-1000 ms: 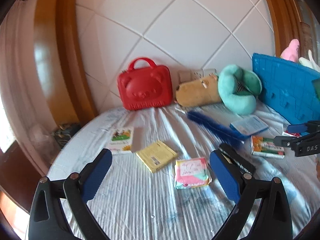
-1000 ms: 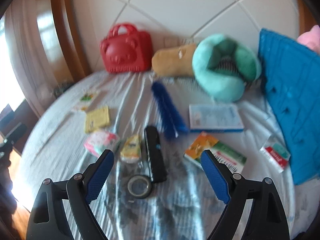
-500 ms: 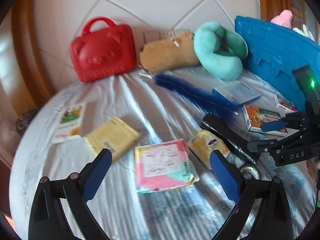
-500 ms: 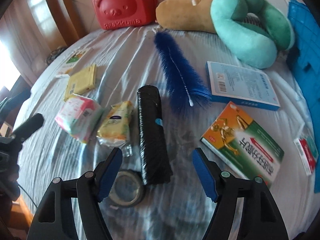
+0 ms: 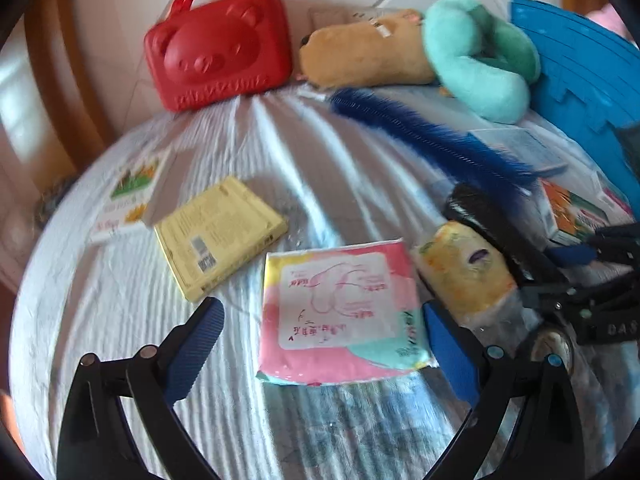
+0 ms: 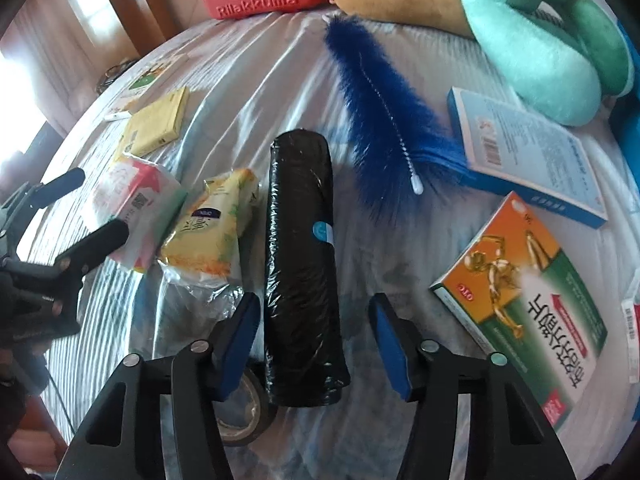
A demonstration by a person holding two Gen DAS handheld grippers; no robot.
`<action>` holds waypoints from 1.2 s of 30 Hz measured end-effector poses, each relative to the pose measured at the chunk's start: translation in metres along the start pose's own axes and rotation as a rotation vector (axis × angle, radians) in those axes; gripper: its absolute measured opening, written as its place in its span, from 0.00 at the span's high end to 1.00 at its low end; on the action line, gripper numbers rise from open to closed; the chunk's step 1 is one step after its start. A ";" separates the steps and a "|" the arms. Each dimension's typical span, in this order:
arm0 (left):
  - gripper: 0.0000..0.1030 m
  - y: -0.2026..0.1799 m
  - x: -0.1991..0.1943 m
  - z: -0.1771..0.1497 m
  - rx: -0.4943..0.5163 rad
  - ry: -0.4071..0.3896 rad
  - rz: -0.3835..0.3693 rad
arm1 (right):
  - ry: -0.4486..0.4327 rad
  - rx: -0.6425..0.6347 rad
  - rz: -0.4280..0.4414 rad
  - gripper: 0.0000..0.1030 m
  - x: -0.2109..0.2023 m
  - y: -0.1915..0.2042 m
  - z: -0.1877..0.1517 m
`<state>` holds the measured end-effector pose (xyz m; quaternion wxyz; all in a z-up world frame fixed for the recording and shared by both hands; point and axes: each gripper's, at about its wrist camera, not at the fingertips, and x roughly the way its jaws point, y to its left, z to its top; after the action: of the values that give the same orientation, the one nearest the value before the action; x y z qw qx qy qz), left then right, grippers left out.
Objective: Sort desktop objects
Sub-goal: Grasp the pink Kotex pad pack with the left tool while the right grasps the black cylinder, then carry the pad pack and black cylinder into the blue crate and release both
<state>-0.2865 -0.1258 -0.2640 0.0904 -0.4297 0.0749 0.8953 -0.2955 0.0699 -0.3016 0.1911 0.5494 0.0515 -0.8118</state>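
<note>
Both grippers have dropped toward the cloth-covered table point(image 5: 328, 160): my left gripper point(image 5: 324, 344), jaws spread wide, now straddles the pink tissue pack point(image 5: 340, 312), while my right gripper point(image 6: 316, 340) has just been closing around the black roll point(image 6: 302, 264), pads not yet touching. Sorting looks barely begun; yellow box point(image 5: 218, 240) at ten o'clock, blue brush point(image 6: 384, 120) at one, medicine box point(image 6: 528, 300) at three all lie scattered.

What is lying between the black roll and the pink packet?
A yellow tissue pack lies between the black roll and the pink packet, close beside both. The right wrist view shows it best.
</note>
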 end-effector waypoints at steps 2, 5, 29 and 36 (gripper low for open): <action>0.03 -0.002 0.006 0.000 0.000 0.014 -0.010 | -0.007 -0.004 0.002 0.45 0.001 0.000 0.001; 0.03 -0.012 0.013 0.000 0.037 0.027 0.007 | -0.006 -0.009 0.001 0.45 0.003 0.001 0.004; 0.26 -0.001 0.002 0.006 0.005 0.017 0.040 | -0.058 -0.002 -0.096 0.68 -0.024 0.010 -0.004; 0.26 -0.015 -0.046 0.027 0.052 -0.088 0.016 | -0.186 0.084 -0.075 0.68 -0.088 0.010 -0.009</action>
<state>-0.2749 -0.1097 -0.2117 0.0975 -0.3866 0.0978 0.9118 -0.2555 0.0853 -0.2237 0.1412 0.4770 0.0198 -0.8673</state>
